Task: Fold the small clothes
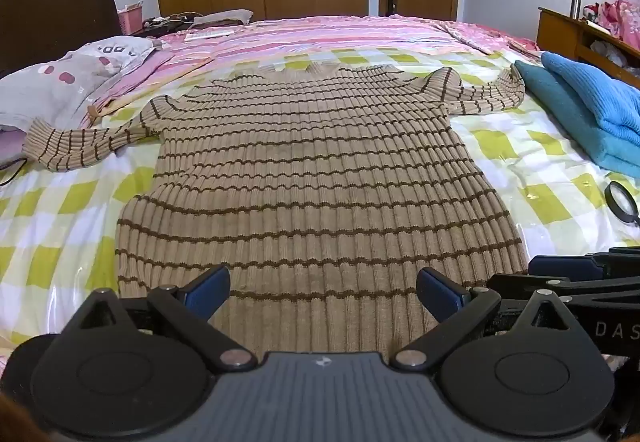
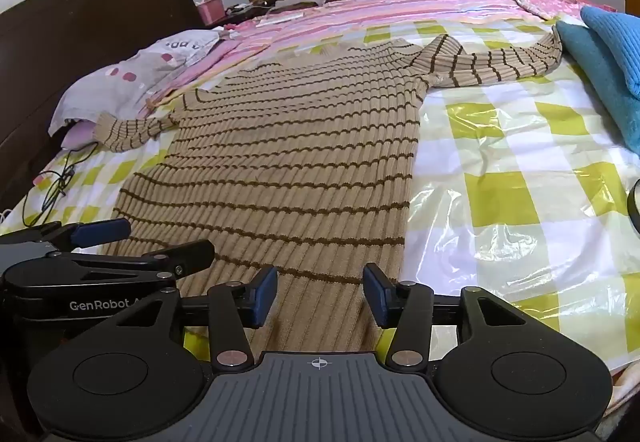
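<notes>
A tan ribbed sweater [image 1: 312,170] with thin brown stripes lies flat on the bed, front hem nearest me and both sleeves spread sideways. My left gripper [image 1: 324,292] hovers over the hem's left half, jaws wide open, nothing between them. My right gripper [image 2: 320,294] stands beside it over the hem's right corner of the sweater [image 2: 288,170], jaws about half apart, pads not pressing the cloth. One blue finger [image 2: 104,232] of the left gripper shows at the left edge of the right wrist view.
A yellow-and-white checked plastic sheet [image 2: 500,170] covers the bed. Folded blue knitwear [image 1: 580,110] lies by the right sleeve. A magnifying glass [image 1: 622,200] rests at the right edge. A pillow [image 1: 68,82] and a dark cable [image 2: 52,182] lie on the left.
</notes>
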A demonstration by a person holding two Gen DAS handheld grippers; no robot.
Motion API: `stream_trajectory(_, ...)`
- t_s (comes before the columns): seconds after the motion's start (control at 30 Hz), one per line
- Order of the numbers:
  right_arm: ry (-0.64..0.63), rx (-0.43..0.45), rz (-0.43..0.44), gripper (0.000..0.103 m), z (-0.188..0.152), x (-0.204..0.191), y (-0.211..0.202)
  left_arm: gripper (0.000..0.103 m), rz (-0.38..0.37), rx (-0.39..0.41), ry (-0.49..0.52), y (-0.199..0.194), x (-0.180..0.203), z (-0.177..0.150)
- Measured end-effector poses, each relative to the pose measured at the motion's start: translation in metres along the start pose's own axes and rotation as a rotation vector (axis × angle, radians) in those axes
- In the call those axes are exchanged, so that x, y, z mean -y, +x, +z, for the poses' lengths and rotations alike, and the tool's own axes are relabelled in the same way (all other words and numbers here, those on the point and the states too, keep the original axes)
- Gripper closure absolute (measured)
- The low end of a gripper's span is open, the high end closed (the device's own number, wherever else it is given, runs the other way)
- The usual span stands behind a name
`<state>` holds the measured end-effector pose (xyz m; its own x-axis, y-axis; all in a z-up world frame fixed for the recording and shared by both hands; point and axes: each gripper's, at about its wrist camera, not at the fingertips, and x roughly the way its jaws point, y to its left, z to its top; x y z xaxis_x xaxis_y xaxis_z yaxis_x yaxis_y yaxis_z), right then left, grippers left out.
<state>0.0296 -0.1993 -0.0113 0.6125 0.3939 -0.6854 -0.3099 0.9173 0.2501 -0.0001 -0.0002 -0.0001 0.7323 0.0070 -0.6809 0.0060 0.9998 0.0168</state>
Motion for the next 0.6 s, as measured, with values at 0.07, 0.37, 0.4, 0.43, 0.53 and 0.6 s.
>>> stream_trajectory(0.07, -0.003, -0.001, -0.005, 0.055, 0.0004, -0.0007, -0.0005, 0.000, 0.000, -0.002, -0.001, 0.0001, 0.0000, 0.0000)
stream_trajectory(0.37, 0.013, -0.013, -0.006, 0.051, 0.0005, 0.0031, 0.0025, 0.000, -0.005, -0.027, -0.010, 0.0050, -0.0009, -0.0026)
stream_trajectory(0.4, 0.014, -0.018, -0.011, 0.050, 0.0002, 0.0021, 0.0036, 0.000, -0.005, -0.032, -0.013, 0.0059, -0.0007, -0.0026)
stream_trajectory(0.43, 0.016, -0.019, -0.010, 0.048, 0.0002, 0.0023, 0.0036, 0.000, -0.007, -0.038, -0.014, 0.0063, -0.0012, -0.0020)
stream_trajectory(0.53, 0.027, -0.021, -0.015, 0.043, -0.0006, 0.0037, 0.0034, 0.000, -0.007, -0.043, -0.014, 0.0071, -0.0011, -0.0025)
stream_trajectory(0.6, 0.038, -0.016, -0.010, 0.039, -0.0010, 0.0050, 0.0029, 0.000, -0.007, -0.043, -0.013, 0.0072, -0.0009, -0.0028)
